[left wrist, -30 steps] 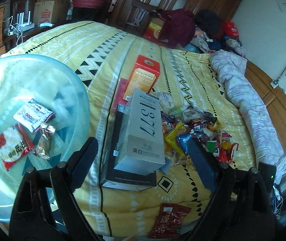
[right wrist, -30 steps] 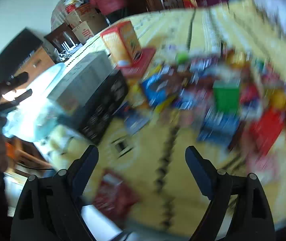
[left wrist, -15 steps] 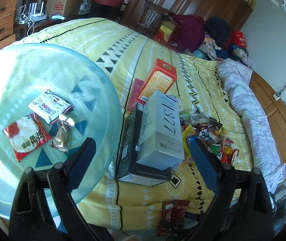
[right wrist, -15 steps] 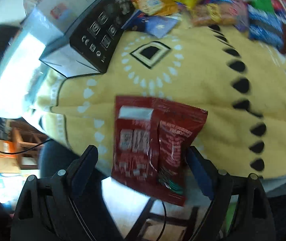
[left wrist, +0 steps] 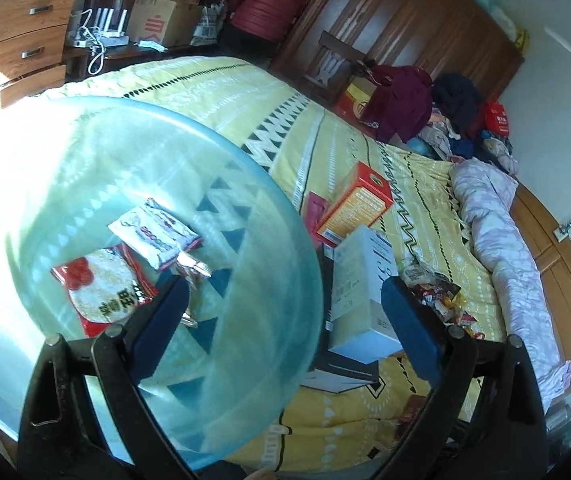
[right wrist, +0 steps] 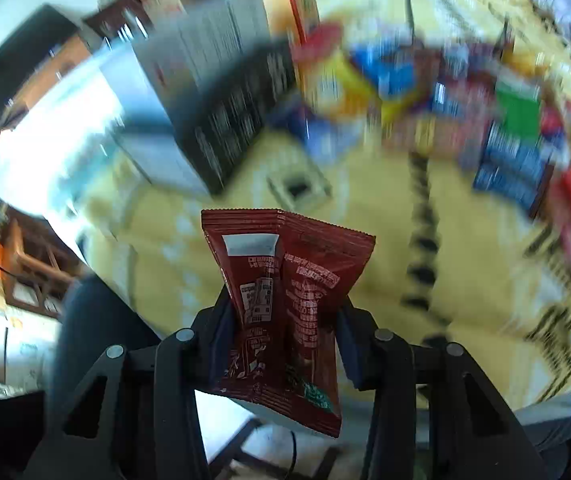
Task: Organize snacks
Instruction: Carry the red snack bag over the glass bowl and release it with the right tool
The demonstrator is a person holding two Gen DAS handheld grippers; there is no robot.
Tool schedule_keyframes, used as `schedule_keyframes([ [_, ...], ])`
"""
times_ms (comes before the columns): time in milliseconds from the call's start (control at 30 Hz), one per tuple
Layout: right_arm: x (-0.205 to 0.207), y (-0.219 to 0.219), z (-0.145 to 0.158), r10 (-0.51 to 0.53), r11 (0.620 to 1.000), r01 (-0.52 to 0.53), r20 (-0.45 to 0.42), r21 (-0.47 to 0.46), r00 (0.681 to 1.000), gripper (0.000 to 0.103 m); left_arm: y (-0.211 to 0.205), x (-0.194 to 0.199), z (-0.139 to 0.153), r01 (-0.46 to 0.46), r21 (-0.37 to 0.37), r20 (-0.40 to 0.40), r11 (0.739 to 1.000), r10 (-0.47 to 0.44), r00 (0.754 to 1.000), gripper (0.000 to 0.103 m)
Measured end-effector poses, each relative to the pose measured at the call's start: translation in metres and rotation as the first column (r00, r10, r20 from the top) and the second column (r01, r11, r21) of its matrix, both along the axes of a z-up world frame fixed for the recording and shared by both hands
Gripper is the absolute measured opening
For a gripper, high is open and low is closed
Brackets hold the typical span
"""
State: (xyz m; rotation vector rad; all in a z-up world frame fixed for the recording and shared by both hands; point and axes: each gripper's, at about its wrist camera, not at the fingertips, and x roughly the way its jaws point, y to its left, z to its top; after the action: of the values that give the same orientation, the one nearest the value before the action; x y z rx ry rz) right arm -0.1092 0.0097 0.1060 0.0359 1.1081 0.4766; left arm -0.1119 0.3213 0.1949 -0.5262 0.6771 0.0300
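Two states: right hand-held gripper (right wrist: 285,320) clamps a red snack packet (right wrist: 285,304); left hand-held gripper (left wrist: 281,320) gapes wide.

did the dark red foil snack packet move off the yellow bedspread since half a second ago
Yes. The dark red foil snack packet is pinched upright in the right gripper, lifted off the yellow bedspread edge.

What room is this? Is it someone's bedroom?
Most likely a bedroom: a big bed with a yellow patterned bedspread, a rolled lilac quilt along its side, and tall wooden wardrobe doors behind it.

Black linkage frames, silver screws, blue fingers (left wrist: 157,320).
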Motion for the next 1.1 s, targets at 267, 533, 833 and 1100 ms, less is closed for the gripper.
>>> schedule_keyframes([
  [267, 0.057, 0.092, 0.123, 0.135, 0.96, -0.194, 0.269, 0.204, 0.954, 0.049, 0.077, -0.029, -0.002, -0.225, -0.043, 0.001, 0.973, 0.225, 0.974, 0.096],
  [533, 0.105, 0.233, 0.152, 0.316, 0.902, -0.385, 0.307, 0.197, 0.898, 0.064, 0.071, -0.029, 0.004, -0.227, -0.019, 0.009, 0.974, 0.227, 0.974, 0.097],
  [833, 0.07, 0.123, 0.142, 0.157, 0.937, -0.249, 0.343, 0.244, 0.926, 0.075, 0.004, -0.003, 0.015, -0.052, 0.046, 0.023, 0.998, 0.051, 0.998, 0.097],
  [1100, 0.06, -0.036, 0.105, -0.016, 0.971, -0.045, 0.252, 0.235, 0.968, 0.059, -0.068, 0.031, 0.002, 0.11, -0.014, -0.013, 0.994, -0.11, 0.994, 0.097],
])
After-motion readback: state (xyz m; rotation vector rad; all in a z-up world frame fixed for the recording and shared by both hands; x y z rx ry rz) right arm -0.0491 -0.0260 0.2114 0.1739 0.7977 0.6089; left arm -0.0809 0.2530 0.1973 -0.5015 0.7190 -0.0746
